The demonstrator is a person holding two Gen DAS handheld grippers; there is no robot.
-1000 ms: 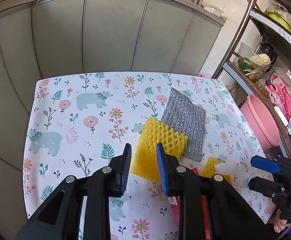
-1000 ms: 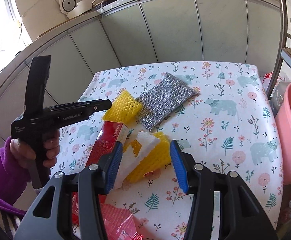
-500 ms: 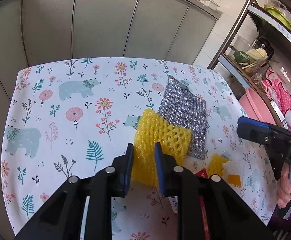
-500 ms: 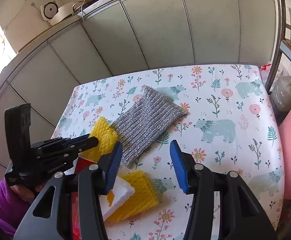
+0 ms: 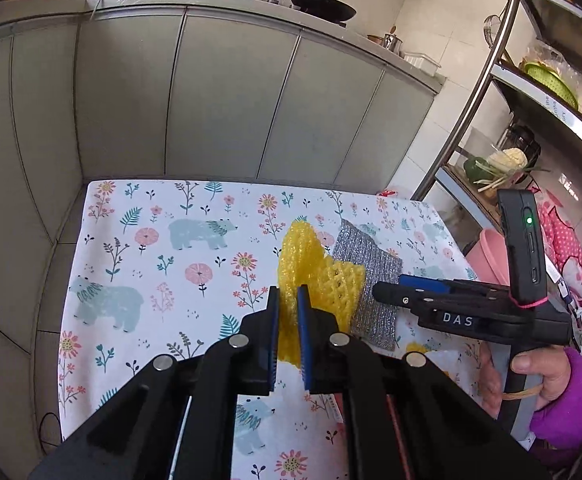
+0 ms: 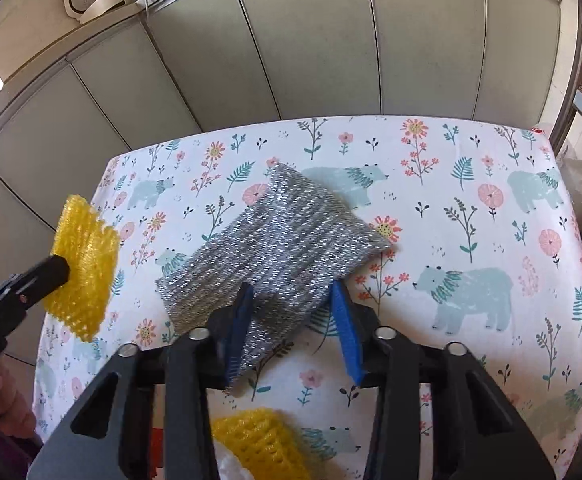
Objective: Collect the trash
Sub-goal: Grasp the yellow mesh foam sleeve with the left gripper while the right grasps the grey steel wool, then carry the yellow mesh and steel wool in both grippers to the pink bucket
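Note:
My left gripper [image 5: 287,310] is shut on a yellow foam net [image 5: 311,268] and holds it upright, just above the floral tablecloth [image 5: 151,264]. From the right wrist the same yellow foam net [image 6: 85,256] hangs at the far left. A silver scouring cloth [image 6: 283,232] lies flat mid-table. My right gripper [image 6: 291,296] is low over its near edge, jaws closing, with the cloth between the blue fingers [image 6: 343,320] but not visibly pinched. A second yellow foam net [image 6: 259,436] lies below the right gripper, with a white piece beside it.
A red packet [image 6: 155,452] lies by the near-left table edge. A pink basin [image 5: 487,256] stands off the table's right side under a metal rack [image 5: 471,120]. Grey cabinet doors [image 5: 231,100] back the table. A hand in a purple sleeve [image 5: 571,392] holds the right gripper.
The left gripper shut on the yellow net and raised it off the table. The right gripper moved from the second net forward and down onto the silver cloth, its jaws narrowing.

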